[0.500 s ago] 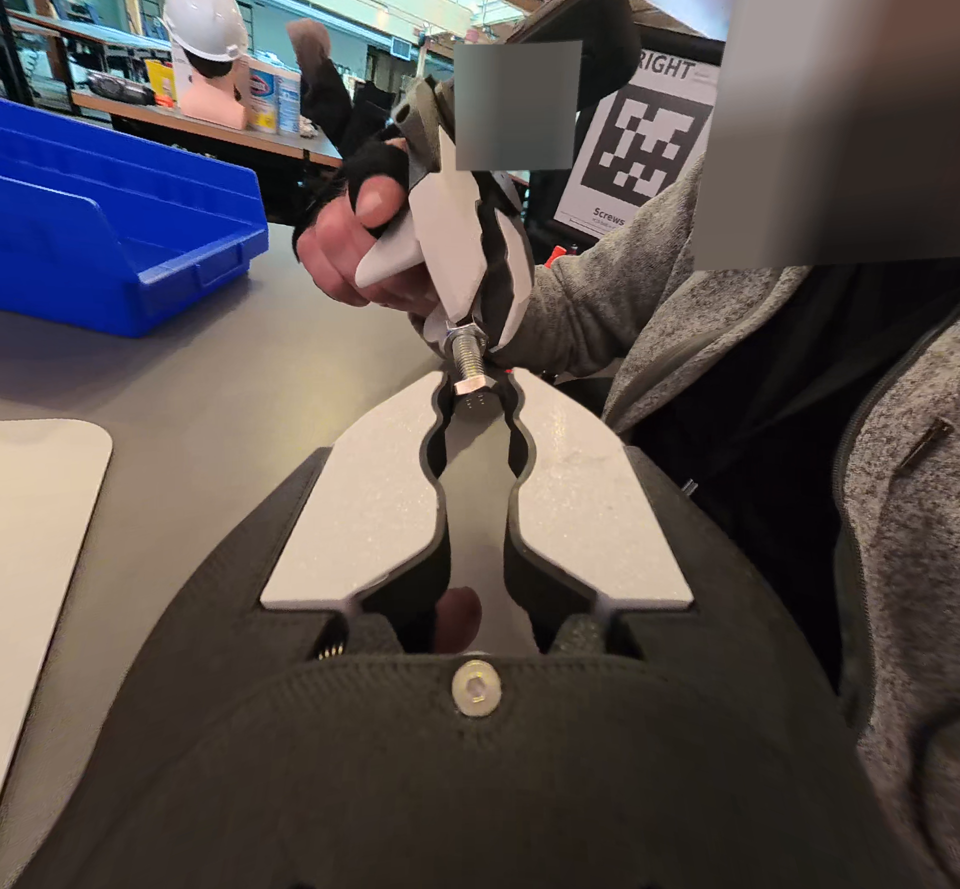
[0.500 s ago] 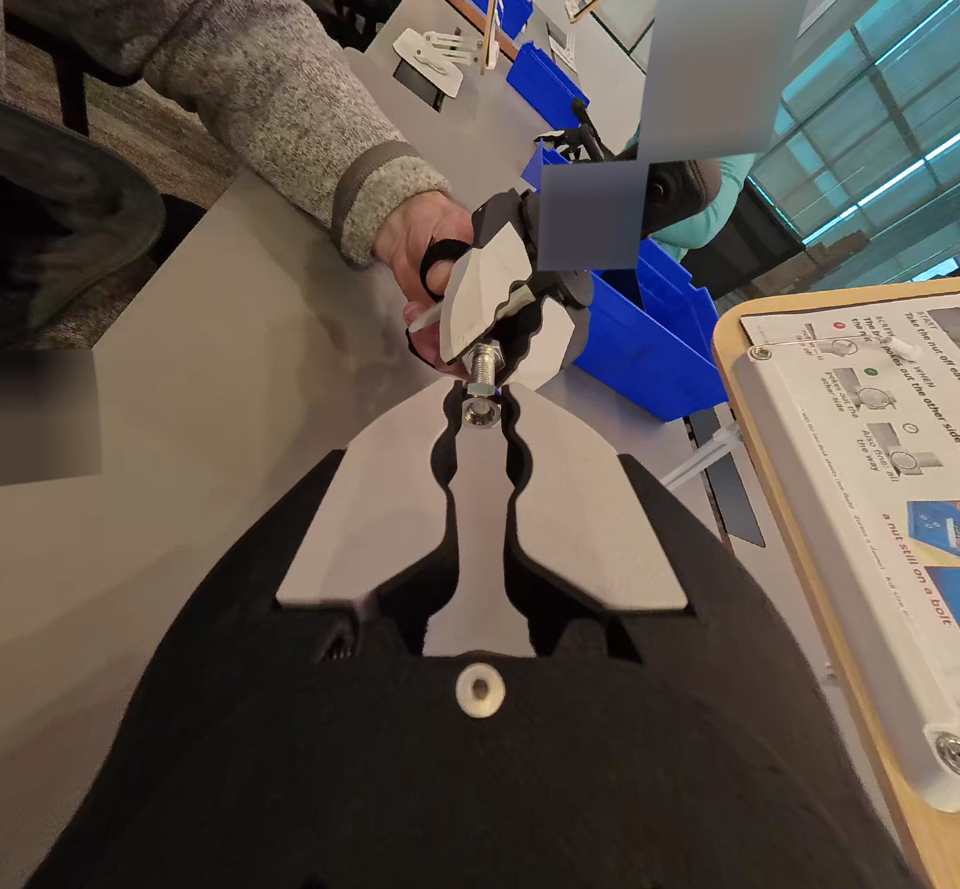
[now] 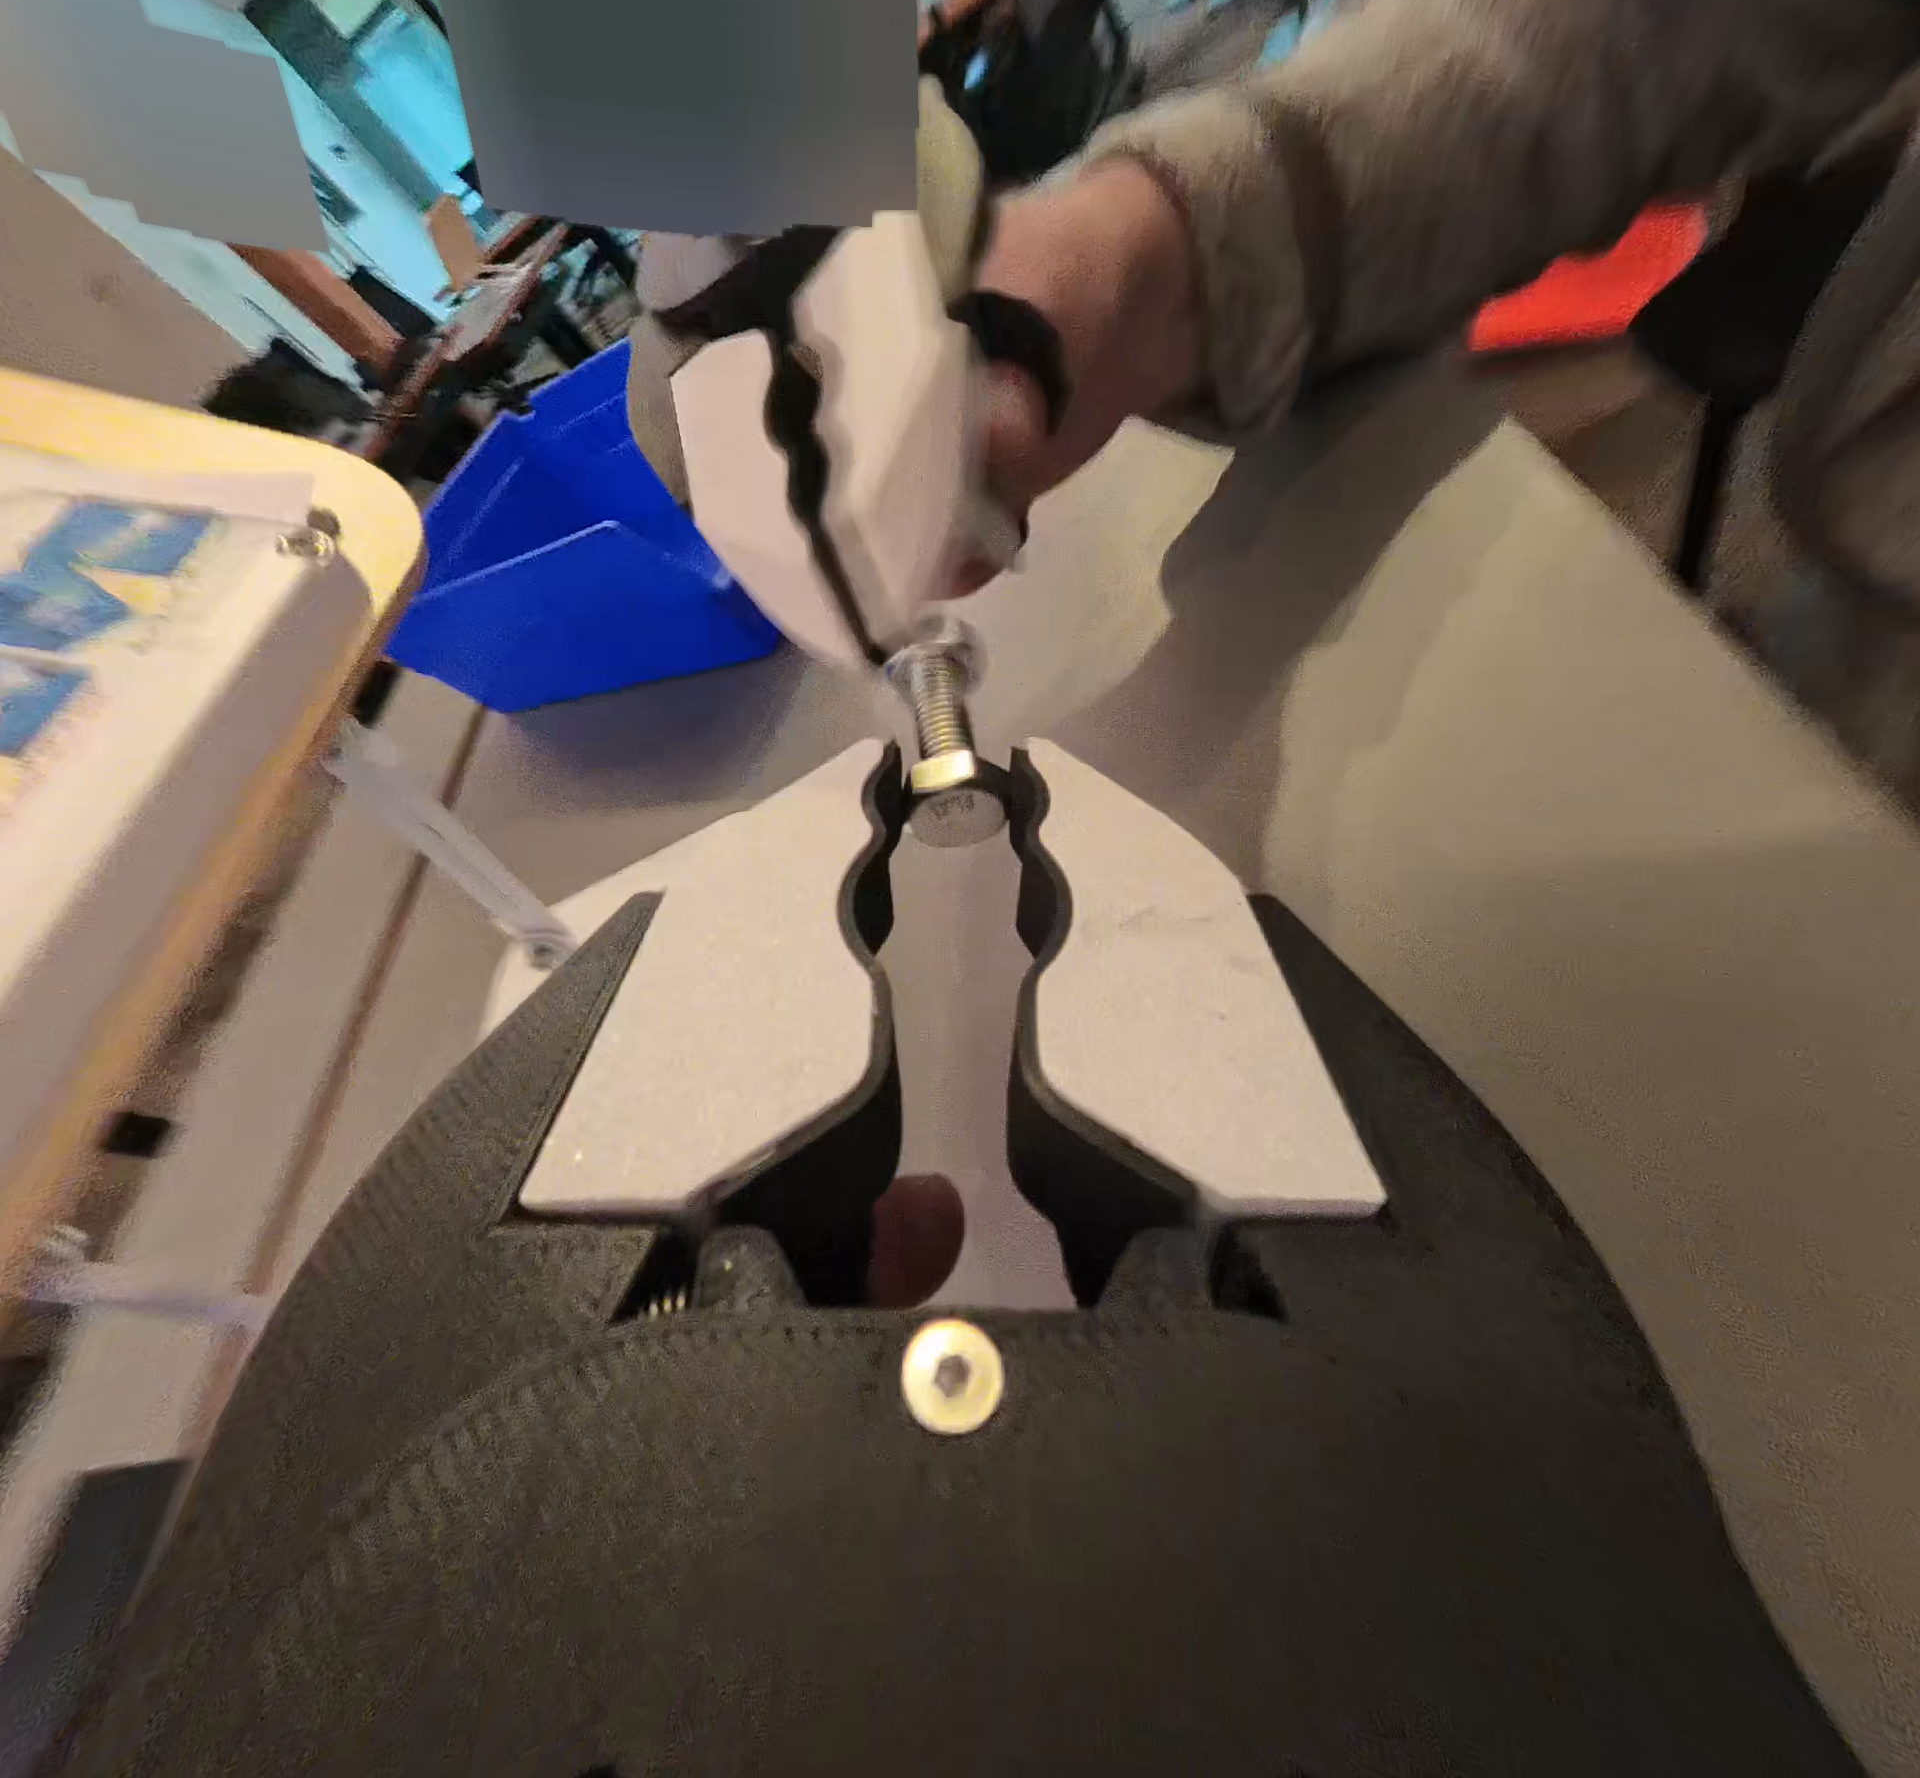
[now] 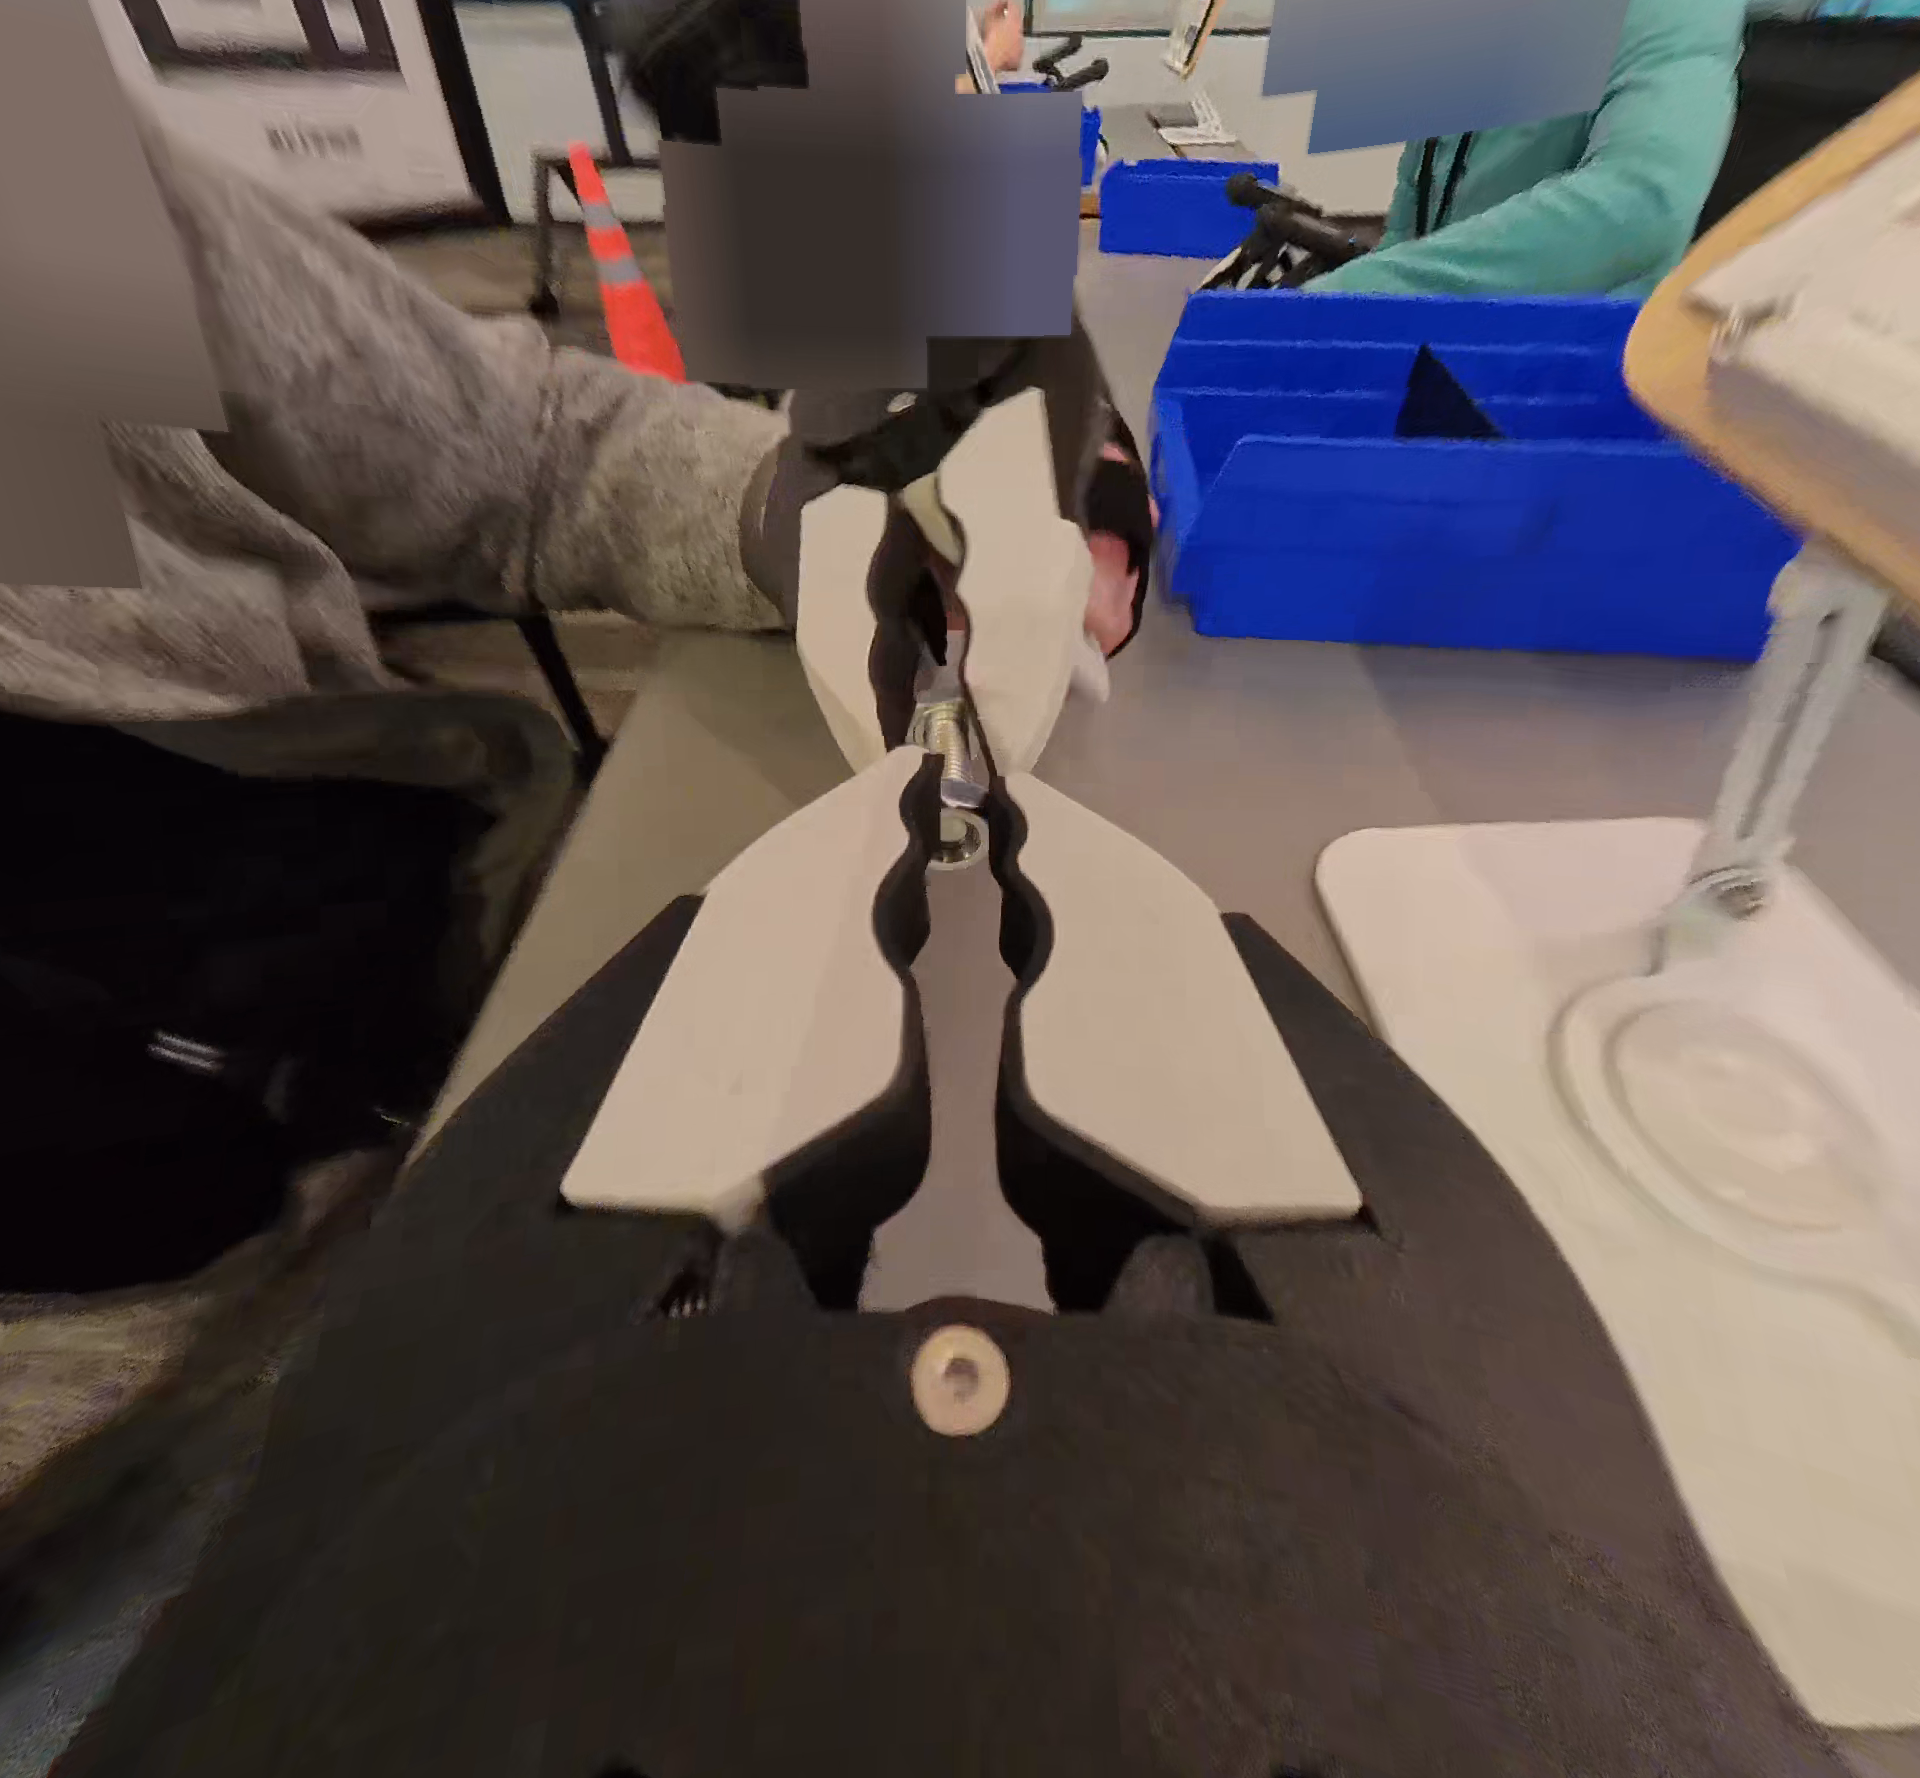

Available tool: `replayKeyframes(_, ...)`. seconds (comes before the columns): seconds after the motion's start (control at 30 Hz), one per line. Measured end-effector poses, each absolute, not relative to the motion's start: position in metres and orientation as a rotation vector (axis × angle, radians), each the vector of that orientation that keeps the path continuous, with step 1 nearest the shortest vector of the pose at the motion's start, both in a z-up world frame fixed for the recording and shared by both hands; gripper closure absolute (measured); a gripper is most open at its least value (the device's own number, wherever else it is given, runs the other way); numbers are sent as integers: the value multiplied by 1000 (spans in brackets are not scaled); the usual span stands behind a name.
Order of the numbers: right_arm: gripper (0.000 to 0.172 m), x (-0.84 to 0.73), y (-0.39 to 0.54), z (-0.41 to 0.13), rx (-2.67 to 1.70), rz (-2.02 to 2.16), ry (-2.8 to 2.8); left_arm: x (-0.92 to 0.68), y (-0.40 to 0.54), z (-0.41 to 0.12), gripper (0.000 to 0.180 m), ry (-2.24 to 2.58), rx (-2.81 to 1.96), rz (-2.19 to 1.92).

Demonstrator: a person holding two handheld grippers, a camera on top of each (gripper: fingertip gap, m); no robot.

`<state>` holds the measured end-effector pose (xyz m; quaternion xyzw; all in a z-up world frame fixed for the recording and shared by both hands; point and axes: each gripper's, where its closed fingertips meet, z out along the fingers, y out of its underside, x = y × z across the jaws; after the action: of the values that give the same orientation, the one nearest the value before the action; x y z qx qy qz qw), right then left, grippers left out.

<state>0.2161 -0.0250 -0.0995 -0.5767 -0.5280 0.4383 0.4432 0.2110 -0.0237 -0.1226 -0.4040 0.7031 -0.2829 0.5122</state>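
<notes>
Though blurred, perhaps stamped bolt [image 3: 954,814] head

The left gripper [image 3: 954,798] pinches the hex head of a silver threaded steel bolt [image 3: 940,715] between its fingertips. Straight ahead, the right gripper [image 3: 902,650] meets the bolt's far end. A blue plastic bin [image 3: 561,585] sits beyond, leftward.

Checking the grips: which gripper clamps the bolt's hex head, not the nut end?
The left gripper: its fingertips pinch the bolt by its hex head; the right gripper grips the nut at the threaded end.
</notes>
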Motion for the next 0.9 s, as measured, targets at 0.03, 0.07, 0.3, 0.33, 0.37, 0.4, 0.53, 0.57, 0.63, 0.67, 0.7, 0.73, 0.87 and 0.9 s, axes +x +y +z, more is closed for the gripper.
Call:
replayKeyframes(0.03,172,216,-22,-100,-1476,1160,-1261,212,-22,-126,161,1712,-932,-550)
replayKeyframes(0.07,172,216,-20,-104,-1530,1229,-1227,213,-21,-130,161,1737,-895,-416)
replayKeyframes(0.3,164,219,-17,-97,-1464,1108,-1228,212,-20,-128,161,1722,-893,-408)
replayKeyframes(0.33,158,221,-17,-94,-1432,1068,-1242,211,-20,-126,161,1709,-904,-447)
replayKeyframes(0.37,156,222,-19,-92,-1399,1038,-1261,211,-20,-124,161,1697,-912,-478)
replayKeyframes(0.4,155,223,-21,-91,-1378,994,-1294,211,-20,-121,161,1687,-918,-512)
replayKeyframes(0.53,142,220,-27,-97,-1312,838,-1407,209,-21,-114,161,1639,-946,-642)
replayKeyframes(0.57,140,219,-27,-98,-1302,818,-1418,208,-21,-113,161,1632,-949,-662)
replayKeyframes(0.63,137,218,-27,-103,-1306,770,-1444,209,-24,-111,161,1626,-950,-704)
replayKeyframes(0.67,138,217,-25,-105,-1300,734,-1454,209,-26,-110,161,1623,-950,-726)
replayKeyframes(0.7,138,217,-25,-107,-1299,709,-1460,210,-27,-110,161,1622,-952,-743)
replayKeyframes(0.73,138,216,-26,-107,-1283,694,-1469,211,-28,-111,161,1624,-955,-762)
replayKeyframes(0.87,141,215,-29,-102,-1172,547,-1509,212,-34,-109,162,1601,-992,-932)
replayKeyframes(0.9,141,215,-32,-101,-1140,514,-1523,211,-35,-107,162,1586,-1004,-1001)
